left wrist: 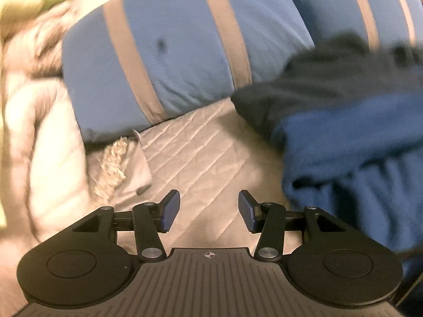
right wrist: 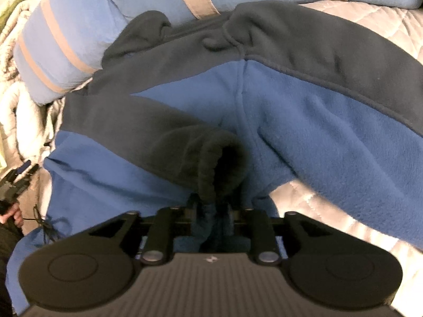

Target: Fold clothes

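Note:
A blue fleece jacket (right wrist: 304, 121) with dark navy shoulders and sleeves lies spread on a quilted beige bedspread (right wrist: 383, 21). My right gripper (right wrist: 211, 208) is shut on the dark ribbed sleeve cuff (right wrist: 211, 158), which is drawn over the jacket's blue front. In the left wrist view the same jacket (left wrist: 343, 137) fills the right side. My left gripper (left wrist: 209, 208) hangs open over the bare bedspread (left wrist: 201, 153), left of the jacket, with nothing between its blue-padded fingers.
Blue pillows with tan stripes (left wrist: 164, 60) lean behind the jacket. A pale puffy garment (left wrist: 39, 137) and a fringed cloth (left wrist: 113, 166) lie at the left. In the right wrist view, the other gripper and a hand (right wrist: 13, 211) show at the left edge.

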`<state>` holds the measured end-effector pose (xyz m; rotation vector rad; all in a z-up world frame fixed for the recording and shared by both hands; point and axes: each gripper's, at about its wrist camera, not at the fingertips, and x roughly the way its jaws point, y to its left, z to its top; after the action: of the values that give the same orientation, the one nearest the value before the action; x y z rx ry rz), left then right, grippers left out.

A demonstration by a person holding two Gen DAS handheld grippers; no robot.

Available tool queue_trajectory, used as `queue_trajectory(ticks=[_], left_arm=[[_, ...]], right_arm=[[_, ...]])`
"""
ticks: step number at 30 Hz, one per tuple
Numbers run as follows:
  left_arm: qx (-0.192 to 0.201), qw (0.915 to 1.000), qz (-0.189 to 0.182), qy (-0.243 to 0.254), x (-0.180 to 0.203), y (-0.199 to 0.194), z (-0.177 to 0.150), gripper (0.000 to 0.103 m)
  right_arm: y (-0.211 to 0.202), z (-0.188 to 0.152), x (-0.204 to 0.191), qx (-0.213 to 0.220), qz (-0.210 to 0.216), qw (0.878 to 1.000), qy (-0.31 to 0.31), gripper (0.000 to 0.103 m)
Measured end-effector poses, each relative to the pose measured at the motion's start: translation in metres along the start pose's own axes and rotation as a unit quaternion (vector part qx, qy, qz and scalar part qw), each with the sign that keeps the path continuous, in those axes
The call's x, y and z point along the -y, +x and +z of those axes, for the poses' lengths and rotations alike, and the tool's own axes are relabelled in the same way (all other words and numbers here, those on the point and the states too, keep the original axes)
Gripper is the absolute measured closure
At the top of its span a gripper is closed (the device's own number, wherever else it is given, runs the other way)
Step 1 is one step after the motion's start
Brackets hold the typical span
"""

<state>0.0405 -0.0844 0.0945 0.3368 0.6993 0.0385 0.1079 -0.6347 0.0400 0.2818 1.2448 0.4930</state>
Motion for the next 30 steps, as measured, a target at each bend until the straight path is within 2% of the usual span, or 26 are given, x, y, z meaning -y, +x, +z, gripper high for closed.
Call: queue_trajectory(ticks=[2,3,5,8,9,10,13,16,17,18,19,23,30], left_arm=[[0.004,0.9974,-0.03,-0.066,-0.011,0.001,0.002,0.043],[0.004,0.9934,-0.05,-0.103,-0.017,0.003,0.004,0.041],[-0.003,0.9782,-0.102,-0.181,-0.028,0.011,0.003,0.04],[-0.025,0.9499,-0.156,-0.27,-0.036,0.027,0.001,0.04],[-0.033,0.9418,-0.168,-0.289,-0.036,0.033,0.0,0.04],[-0.041,0.9378,-0.175,-0.297,-0.035,0.038,0.0,0.04],[-0.062,0.9283,-0.191,-0.313,-0.03,0.053,-0.001,0.04],[-0.064,0.9194,-0.212,-0.325,-0.025,0.058,-0.006,0.041],[-0.063,0.9184,-0.218,-0.324,-0.024,0.058,-0.008,0.05],[-0.065,0.9192,-0.222,-0.319,-0.023,0.058,-0.01,0.065],[-0.068,0.9204,-0.226,-0.312,-0.023,0.058,-0.012,0.07],[-0.055,0.927,-0.229,-0.292,-0.021,0.049,-0.022,0.078],[-0.036,0.9373,-0.232,-0.258,-0.018,0.04,-0.029,0.082]], right_arm=[[-0.001,0.0,-0.001,-0.003,-0.009,1.0,-0.003,0.045],[-0.003,-0.001,-0.002,-0.003,-0.012,1.0,-0.006,0.042],[-0.007,-0.002,-0.004,-0.001,-0.014,1.0,-0.014,0.03],[-0.015,-0.003,-0.01,-0.001,-0.014,1.0,-0.026,0.021],[-0.019,-0.003,-0.013,0.0,-0.018,0.999,-0.033,0.02],[-0.023,-0.004,-0.017,0.003,-0.025,0.999,-0.043,0.018],[-0.038,-0.004,-0.031,0.014,-0.053,0.995,-0.083,0.016],[-0.053,-0.003,-0.046,0.029,-0.083,0.989,-0.117,0.015],[-0.058,-0.002,-0.051,0.035,-0.091,0.987,-0.127,0.015],[-0.062,-0.002,-0.056,0.04,-0.094,0.986,-0.133,0.015],[-0.067,-0.001,-0.06,0.045,-0.095,0.985,-0.138,0.015],[-0.087,0.004,-0.081,0.069,-0.085,0.982,-0.155,0.015],[-0.104,0.019,-0.138,0.096,-0.063,0.971,-0.208,0.015]])
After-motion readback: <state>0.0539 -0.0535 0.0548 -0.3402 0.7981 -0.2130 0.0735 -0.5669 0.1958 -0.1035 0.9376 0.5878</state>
